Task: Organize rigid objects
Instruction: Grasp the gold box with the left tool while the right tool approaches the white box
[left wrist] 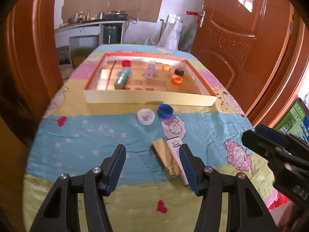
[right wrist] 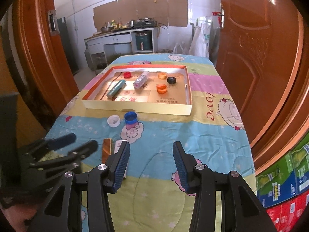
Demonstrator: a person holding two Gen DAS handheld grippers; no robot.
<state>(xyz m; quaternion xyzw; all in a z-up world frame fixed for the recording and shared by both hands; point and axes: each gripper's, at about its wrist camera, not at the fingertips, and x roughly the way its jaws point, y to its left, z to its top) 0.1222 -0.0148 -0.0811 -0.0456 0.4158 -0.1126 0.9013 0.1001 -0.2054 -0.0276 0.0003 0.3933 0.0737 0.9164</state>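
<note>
A shallow cardboard tray lies mid-table and holds a teal tube, a clear bottle and red, orange and black caps. In front of it lie a white cap and a blue cap. Nearer me, a gold box rests beside a white box. My left gripper is open, with the gold box between its fingers near the right one, not pressed. My right gripper is open over bare cloth.
The table carries a pastel cartoon cloth. Orange wooden doors flank it on both sides. Printed cartons are stacked at the lower right. A kitchen counter stands behind the far table edge.
</note>
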